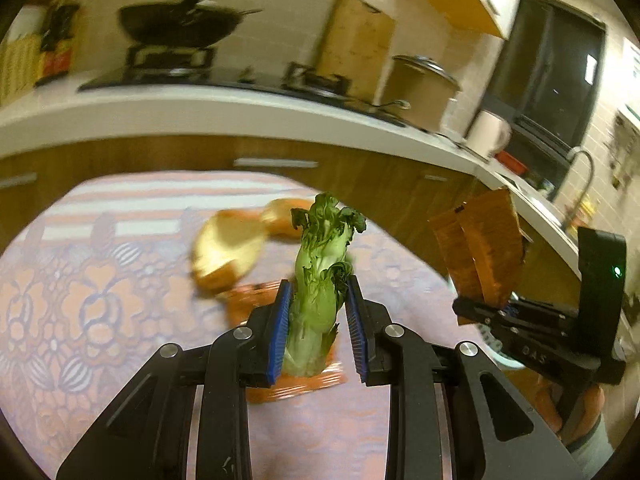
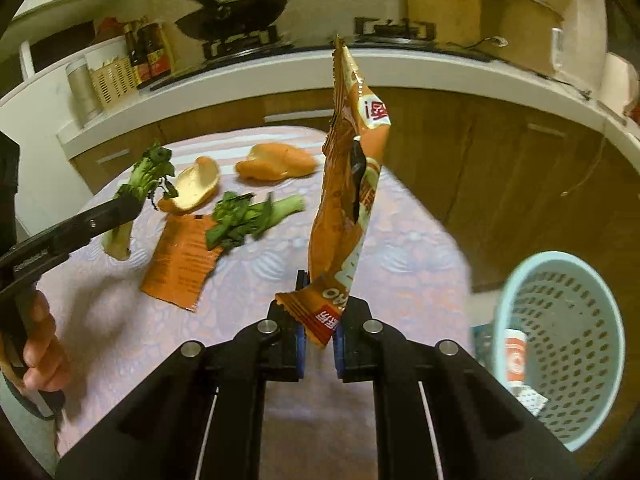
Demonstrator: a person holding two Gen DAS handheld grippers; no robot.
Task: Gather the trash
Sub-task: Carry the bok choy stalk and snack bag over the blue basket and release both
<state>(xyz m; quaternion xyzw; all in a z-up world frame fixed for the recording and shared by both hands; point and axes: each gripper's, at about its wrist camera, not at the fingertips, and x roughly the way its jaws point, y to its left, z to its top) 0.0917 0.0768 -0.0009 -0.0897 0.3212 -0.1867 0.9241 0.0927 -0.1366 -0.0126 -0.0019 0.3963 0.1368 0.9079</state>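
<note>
My left gripper [image 1: 318,304] is shut on a green bok choy stalk [image 1: 320,280] and holds it upright above the table; it also shows in the right wrist view [image 2: 132,188]. My right gripper [image 2: 320,320] is shut on an orange snack wrapper [image 2: 344,184], which hangs upright above the table and also shows in the left wrist view [image 1: 480,252]. On the patterned tablecloth [image 2: 360,264] lie another orange wrapper [image 2: 180,260], a second bok choy piece [image 2: 252,216] and two pieces of orange peel [image 2: 196,188] [image 2: 276,164].
A light blue perforated trash basket [image 2: 560,344] stands off the table's right side and holds some packaging. Behind the table runs a white kitchen counter [image 2: 440,68] with a wok on a stove [image 2: 236,12], bottles, a pot [image 2: 516,20] and wooden cabinets below.
</note>
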